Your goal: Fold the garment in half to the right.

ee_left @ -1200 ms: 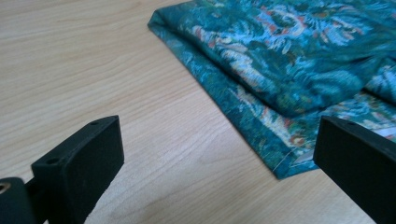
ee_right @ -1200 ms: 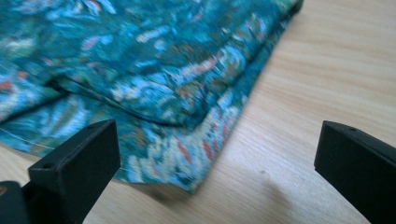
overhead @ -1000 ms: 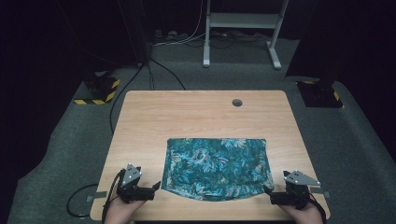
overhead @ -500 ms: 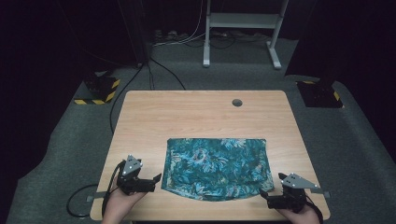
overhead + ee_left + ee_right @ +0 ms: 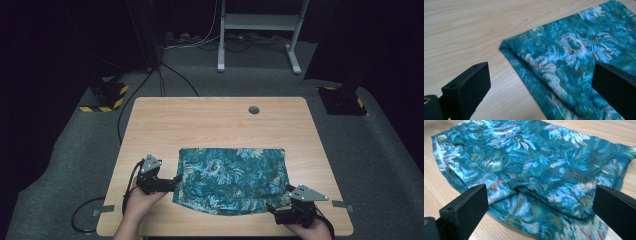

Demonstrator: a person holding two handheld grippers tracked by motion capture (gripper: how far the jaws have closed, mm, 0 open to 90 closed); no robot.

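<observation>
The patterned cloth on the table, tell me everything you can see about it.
The cloth is thin teal fabric printed with pale blue and orange-red flowers. It lies flat and folded on the near half of the wooden table, with stitched hems and layered edges showing. The left gripper and right gripper, both open, sit at its near corners.

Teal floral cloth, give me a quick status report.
Left gripper open at the cloth's left edge. Right gripper open at its near right corner. Teal floral cloth flat, folded, ungripped. Nothing in the way.
</observation>
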